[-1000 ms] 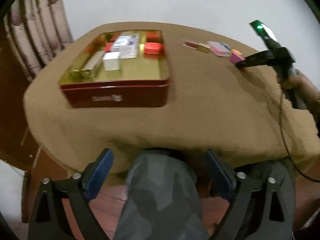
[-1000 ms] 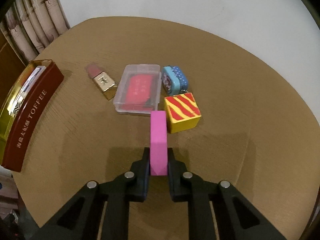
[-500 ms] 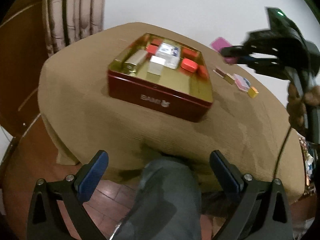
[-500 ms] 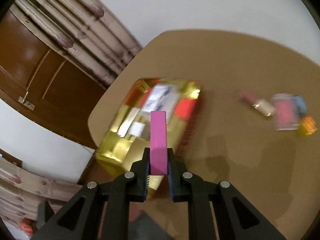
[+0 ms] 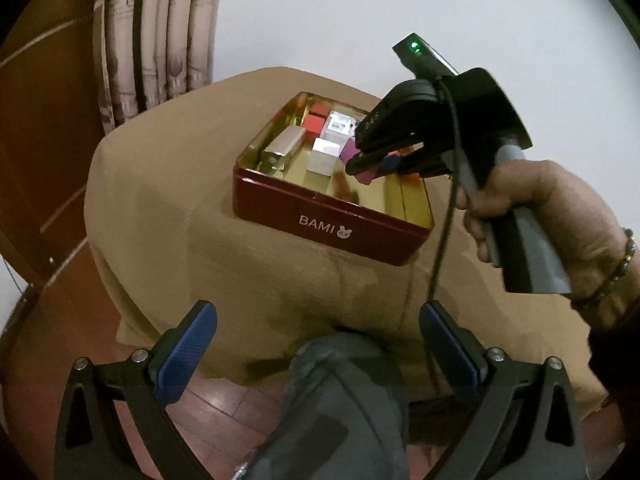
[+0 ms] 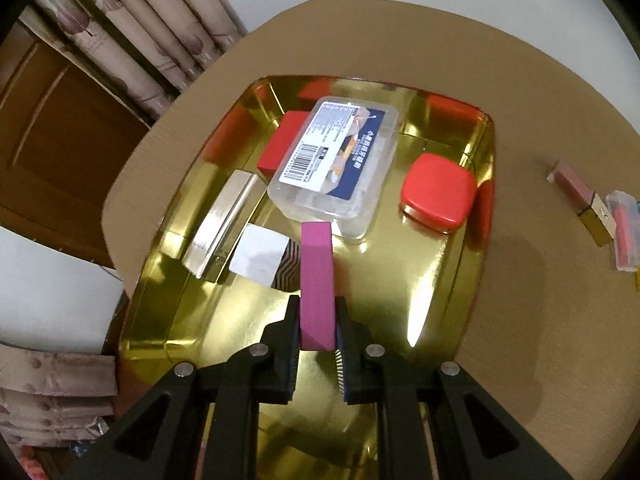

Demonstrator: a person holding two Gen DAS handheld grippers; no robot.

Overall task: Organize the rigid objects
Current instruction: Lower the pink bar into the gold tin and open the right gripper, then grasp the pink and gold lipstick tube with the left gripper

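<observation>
My right gripper (image 6: 317, 328) is shut on a pink block (image 6: 316, 280) and holds it over the gold inside of the red tin (image 6: 440, 280). In the left wrist view the right gripper (image 5: 366, 164) hangs above the tin (image 5: 332, 220) with the pink block (image 5: 352, 150) between its fingers. The tin holds a clear plastic box (image 6: 336, 160), a red square case (image 6: 438, 192), a red block (image 6: 280, 144), a silver bar (image 6: 224, 220) and a white cube (image 6: 258, 260). My left gripper (image 5: 316, 348) is open and empty, low in front of the table edge.
A lipstick (image 6: 584, 200) and a clear case with a red insert (image 6: 624, 236) lie on the brown tablecloth (image 6: 540, 320) right of the tin. Curtains (image 5: 160, 32) and a wooden door (image 5: 40, 120) stand behind. A knee (image 5: 340, 400) is below the left gripper.
My right gripper carried the pink block from the loose items on the right to above the tin and lowered toward it. The left gripper turned left and stayed open.
</observation>
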